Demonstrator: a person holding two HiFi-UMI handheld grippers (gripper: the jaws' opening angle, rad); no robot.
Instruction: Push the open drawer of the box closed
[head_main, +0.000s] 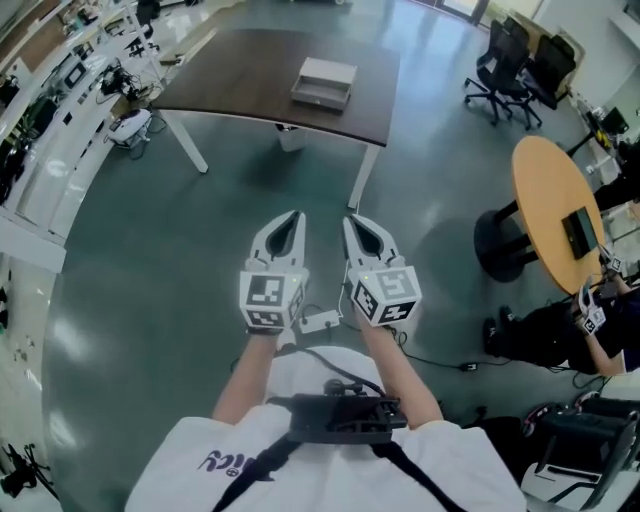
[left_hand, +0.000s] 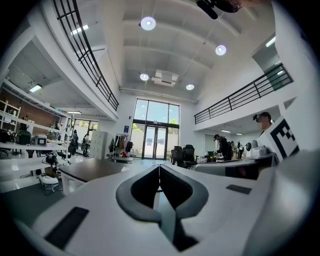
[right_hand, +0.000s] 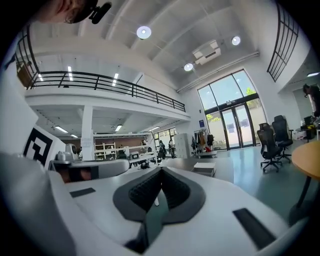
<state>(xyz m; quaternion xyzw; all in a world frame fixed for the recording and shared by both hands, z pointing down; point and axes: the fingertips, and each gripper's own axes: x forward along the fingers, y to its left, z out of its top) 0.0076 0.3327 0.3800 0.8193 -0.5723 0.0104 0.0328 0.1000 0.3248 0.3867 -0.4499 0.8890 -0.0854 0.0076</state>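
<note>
A pale grey box (head_main: 324, 80) sits on a dark brown table (head_main: 240, 80) far ahead, its drawer (head_main: 320, 97) drawn out a little on the side facing me. The right gripper view shows the box (right_hand: 204, 167) small and distant on that table. My left gripper (head_main: 298, 215) and right gripper (head_main: 349, 220) are held side by side over the grey-green floor, well short of the table. They point level toward it. Both are shut with nothing between the jaws, as the left gripper (left_hand: 159, 166) and right gripper (right_hand: 161, 171) show in their own views.
Black office chairs (head_main: 515, 60) stand at the far right. A round wooden table (head_main: 560, 205) with a black base is on the right, with a seated person (head_main: 575, 335) beside it. White workbenches (head_main: 60, 100) line the left side. A cable (head_main: 440, 360) lies on the floor.
</note>
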